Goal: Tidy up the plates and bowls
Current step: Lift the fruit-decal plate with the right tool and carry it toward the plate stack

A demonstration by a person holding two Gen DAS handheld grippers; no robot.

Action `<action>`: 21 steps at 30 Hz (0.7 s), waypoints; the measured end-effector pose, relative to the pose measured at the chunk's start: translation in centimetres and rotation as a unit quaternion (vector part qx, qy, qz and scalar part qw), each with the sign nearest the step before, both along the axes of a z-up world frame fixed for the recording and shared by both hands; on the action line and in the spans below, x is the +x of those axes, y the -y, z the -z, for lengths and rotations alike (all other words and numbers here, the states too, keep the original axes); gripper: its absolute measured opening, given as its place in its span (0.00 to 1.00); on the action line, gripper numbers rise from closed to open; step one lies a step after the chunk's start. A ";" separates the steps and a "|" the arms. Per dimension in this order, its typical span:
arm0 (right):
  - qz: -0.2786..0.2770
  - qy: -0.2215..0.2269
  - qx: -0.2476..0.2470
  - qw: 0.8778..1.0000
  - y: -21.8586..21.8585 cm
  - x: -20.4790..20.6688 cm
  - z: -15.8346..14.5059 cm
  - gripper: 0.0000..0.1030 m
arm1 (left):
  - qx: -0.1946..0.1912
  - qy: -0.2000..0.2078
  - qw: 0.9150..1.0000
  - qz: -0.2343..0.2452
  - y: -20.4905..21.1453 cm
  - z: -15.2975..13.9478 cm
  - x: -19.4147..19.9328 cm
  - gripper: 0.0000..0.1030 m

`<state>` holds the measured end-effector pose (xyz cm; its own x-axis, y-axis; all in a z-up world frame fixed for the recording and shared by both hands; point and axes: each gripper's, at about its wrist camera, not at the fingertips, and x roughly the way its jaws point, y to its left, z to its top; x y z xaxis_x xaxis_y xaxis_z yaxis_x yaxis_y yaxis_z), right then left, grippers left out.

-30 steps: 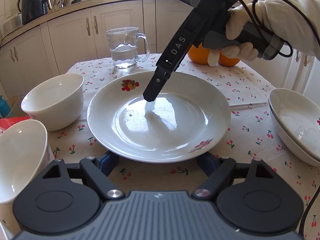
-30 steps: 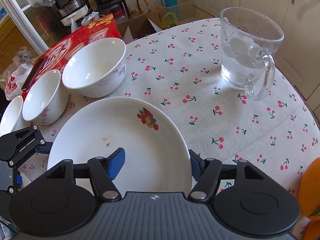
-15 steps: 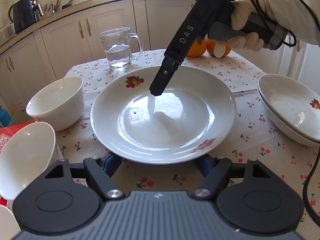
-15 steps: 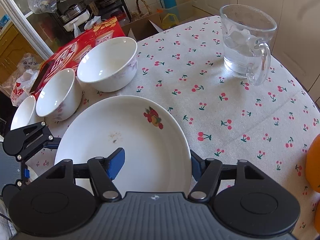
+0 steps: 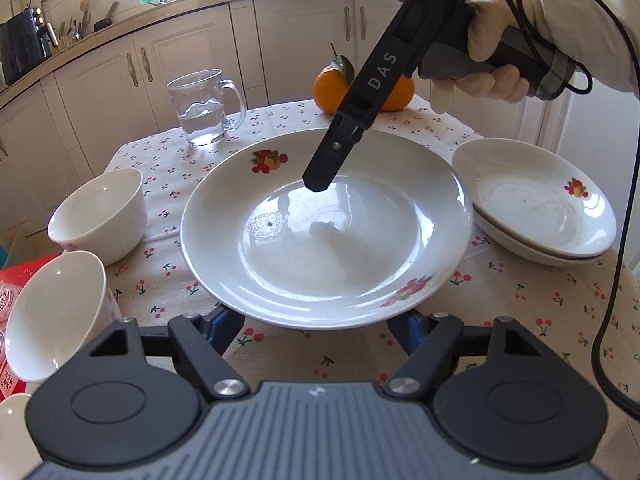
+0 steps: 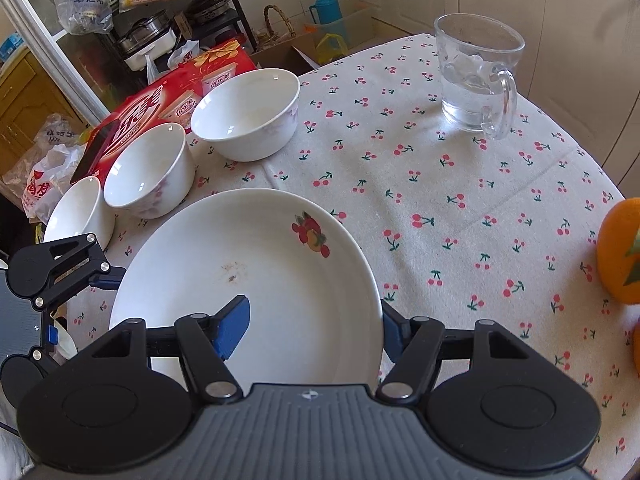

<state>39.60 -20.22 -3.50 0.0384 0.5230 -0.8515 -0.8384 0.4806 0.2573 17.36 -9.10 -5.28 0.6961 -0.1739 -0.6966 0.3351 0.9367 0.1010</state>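
Observation:
A large white plate (image 5: 340, 248) with fruit prints hangs just above the cherry tablecloth (image 6: 460, 208). My right gripper (image 6: 312, 322) is shut on its rim, one blue pad on the inside and the other finger outside under the edge. In the left wrist view that right gripper (image 5: 320, 178) reaches down onto the far side of the plate. My left gripper (image 5: 316, 328) sits under the near rim, which hides its fingertips. Two stacked plates (image 5: 544, 208) lie at the right, almost touching the held plate. Three white bowls (image 6: 248, 120) (image 6: 148, 168) (image 6: 80, 212) stand in a row at the left.
A glass mug (image 5: 204, 108) of water stands at the far side, with oranges (image 5: 332, 88) next to it. A red box (image 6: 168, 96) lies behind the bowls. A gloved hand (image 5: 496, 60) holds the right gripper, and its cable (image 5: 616, 280) hangs at the right edge.
The plate has come up off the cloth and moved right toward the stacked plates, carried with both grippers. The left fingers have drawn slightly closer together under the rim.

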 end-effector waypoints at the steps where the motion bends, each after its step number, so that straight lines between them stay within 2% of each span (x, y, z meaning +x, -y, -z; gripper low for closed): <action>1: 0.003 0.001 0.000 1.000 0.3 -0.4 -0.1 0.70 | -0.001 0.000 1.000 0.004 0.2 -0.2 -0.3 0.75; 13: 0.054 0.022 0.003 0.998 5.3 -4.9 -2.7 0.70 | -0.006 0.012 0.998 0.062 2.7 -2.0 -2.6 0.75; 21: 0.100 0.030 0.002 0.995 9.8 -7.5 -3.4 0.70 | -0.005 0.003 0.993 0.122 5.6 -2.1 -2.9 0.75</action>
